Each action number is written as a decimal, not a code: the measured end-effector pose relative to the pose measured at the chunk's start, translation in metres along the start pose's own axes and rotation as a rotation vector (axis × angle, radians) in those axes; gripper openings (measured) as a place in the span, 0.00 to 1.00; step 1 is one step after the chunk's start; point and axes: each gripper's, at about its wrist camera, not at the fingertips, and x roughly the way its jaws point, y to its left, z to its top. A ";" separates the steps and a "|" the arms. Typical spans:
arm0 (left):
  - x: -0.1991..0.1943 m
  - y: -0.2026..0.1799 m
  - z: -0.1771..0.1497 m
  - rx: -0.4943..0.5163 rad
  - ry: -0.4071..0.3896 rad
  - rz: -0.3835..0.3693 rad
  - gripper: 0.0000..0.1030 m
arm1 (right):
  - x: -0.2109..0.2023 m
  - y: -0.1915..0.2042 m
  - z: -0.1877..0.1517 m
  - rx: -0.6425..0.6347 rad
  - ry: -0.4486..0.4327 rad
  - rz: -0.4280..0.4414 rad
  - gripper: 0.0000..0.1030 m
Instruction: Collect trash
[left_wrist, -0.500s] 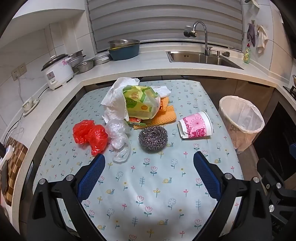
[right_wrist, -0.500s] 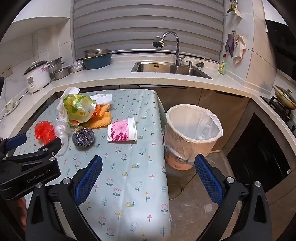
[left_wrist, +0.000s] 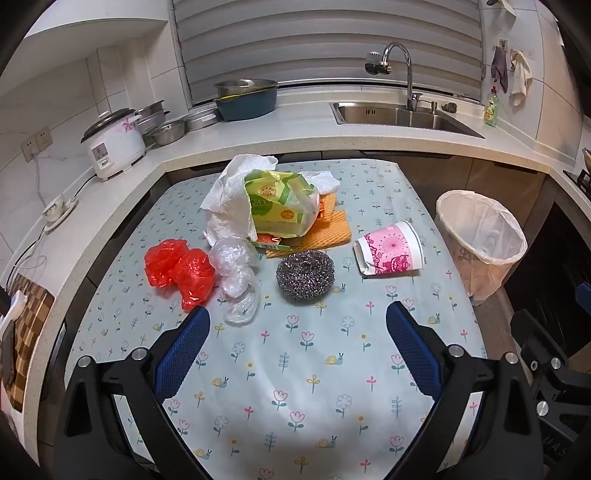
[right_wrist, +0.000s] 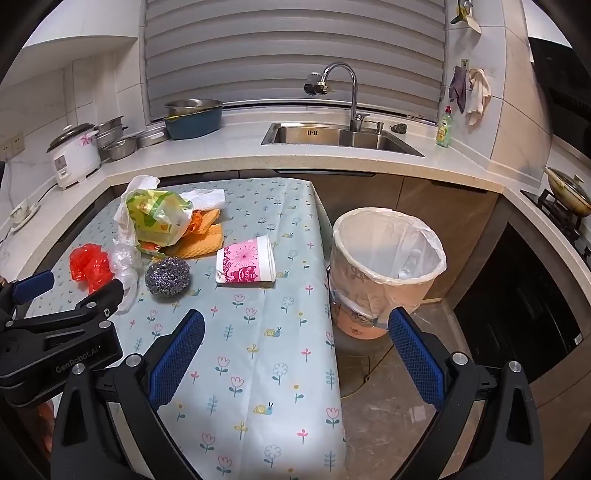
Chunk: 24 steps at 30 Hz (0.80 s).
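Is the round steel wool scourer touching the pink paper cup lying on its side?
Apart. The left wrist view shows bare tablecloth between the steel wool scourer and the pink paper cup; the right wrist view shows the same gap.

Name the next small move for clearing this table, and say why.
Probably bring the right gripper forward over the pink paper cup. Both grippers are open and empty, and the cup lies on its side nearest the lined trash bin beside the table.
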 end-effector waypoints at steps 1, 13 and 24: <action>0.000 0.003 0.002 -0.001 -0.002 -0.003 0.89 | 0.000 0.000 0.000 0.000 0.000 0.000 0.93; 0.001 0.005 0.002 0.008 -0.003 -0.013 0.89 | 0.002 -0.003 0.000 0.007 -0.006 -0.008 0.93; 0.002 0.003 0.002 0.014 -0.005 -0.017 0.89 | 0.002 -0.004 0.000 0.007 -0.006 -0.008 0.93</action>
